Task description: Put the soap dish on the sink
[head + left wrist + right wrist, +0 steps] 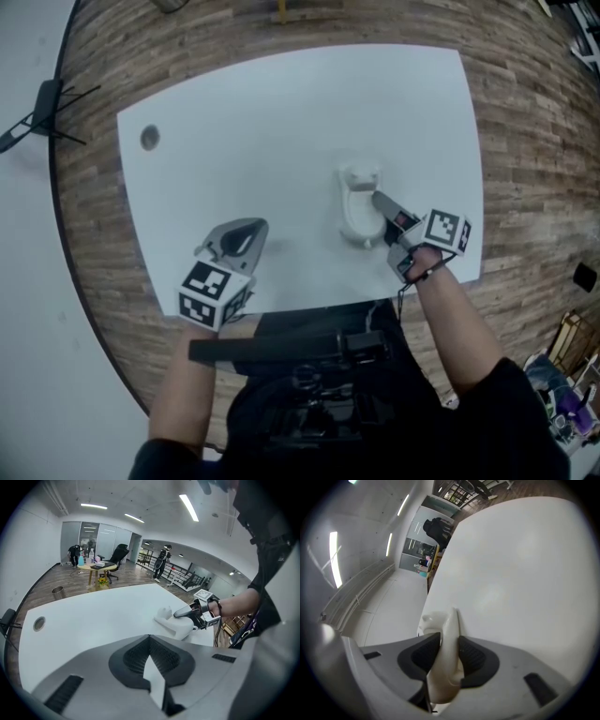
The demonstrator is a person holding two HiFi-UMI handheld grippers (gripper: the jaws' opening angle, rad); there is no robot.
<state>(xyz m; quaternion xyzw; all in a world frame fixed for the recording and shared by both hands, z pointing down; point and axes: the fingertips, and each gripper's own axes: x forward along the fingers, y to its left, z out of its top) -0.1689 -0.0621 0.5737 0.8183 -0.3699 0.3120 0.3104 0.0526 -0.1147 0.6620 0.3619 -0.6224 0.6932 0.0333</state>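
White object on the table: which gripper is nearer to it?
Right. The right gripper is shut on the rim of the white object; the left gripper is apart from it, at its left in the head view.

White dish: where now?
White dish sits right of centre on the white table in the head view, rim clamped in the right gripper, left gripper to its left.

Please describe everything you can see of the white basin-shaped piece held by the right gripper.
The white basin-shaped piece looks like smooth, matte moulded plastic: an oval hollow body with a tap-like knob at its far end. It appears to rest upright on the white table, toward the person's right. The right gripper is shut on its thin rim at the right side. Nothing else touches it.
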